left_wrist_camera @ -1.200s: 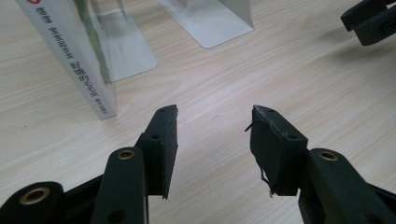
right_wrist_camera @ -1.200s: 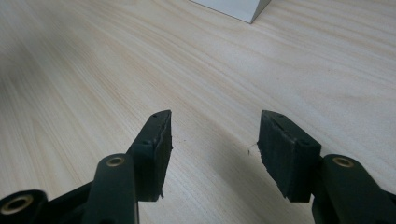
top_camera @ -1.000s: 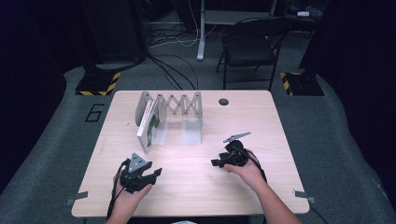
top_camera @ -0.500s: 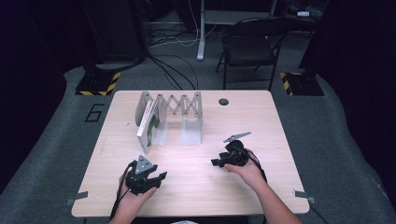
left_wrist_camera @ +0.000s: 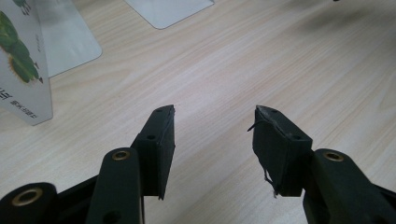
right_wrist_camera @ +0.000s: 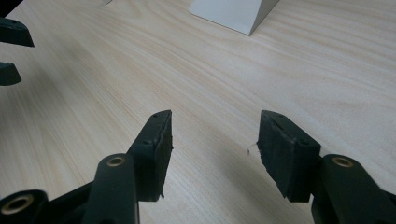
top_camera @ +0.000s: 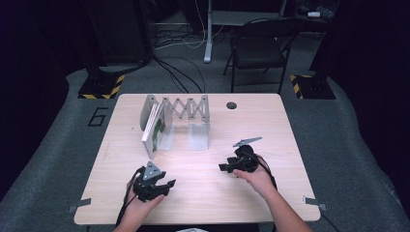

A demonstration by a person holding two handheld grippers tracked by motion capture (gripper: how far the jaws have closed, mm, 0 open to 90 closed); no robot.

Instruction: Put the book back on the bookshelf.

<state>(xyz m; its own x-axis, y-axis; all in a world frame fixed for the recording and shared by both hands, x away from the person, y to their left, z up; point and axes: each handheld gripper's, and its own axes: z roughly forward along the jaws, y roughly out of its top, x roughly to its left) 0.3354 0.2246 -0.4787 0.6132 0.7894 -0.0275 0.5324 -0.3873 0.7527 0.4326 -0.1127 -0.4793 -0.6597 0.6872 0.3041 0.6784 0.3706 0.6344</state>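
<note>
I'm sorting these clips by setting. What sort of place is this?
Probably a lab or studio set up for recording, not a home: a lone wooden table on grey carpet, hazard-striped stand bases, loose cables on the floor, a folding chair and dark surroundings.

One table (top_camera: 203, 159); one expanding rack (top_camera: 186, 108); two books (top_camera: 153, 126); two grippers; one chair (top_camera: 258, 50).

Your right gripper (right_wrist_camera: 214, 140) hovers over the pale wooden table (right_wrist_camera: 303, 70), jaws spread wide with bare wood grain between them. At 12 o'clock sits a white bookend base (right_wrist_camera: 233, 11); at 10 o'clock, your left gripper's black tips (right_wrist_camera: 11, 49) poke in
</note>
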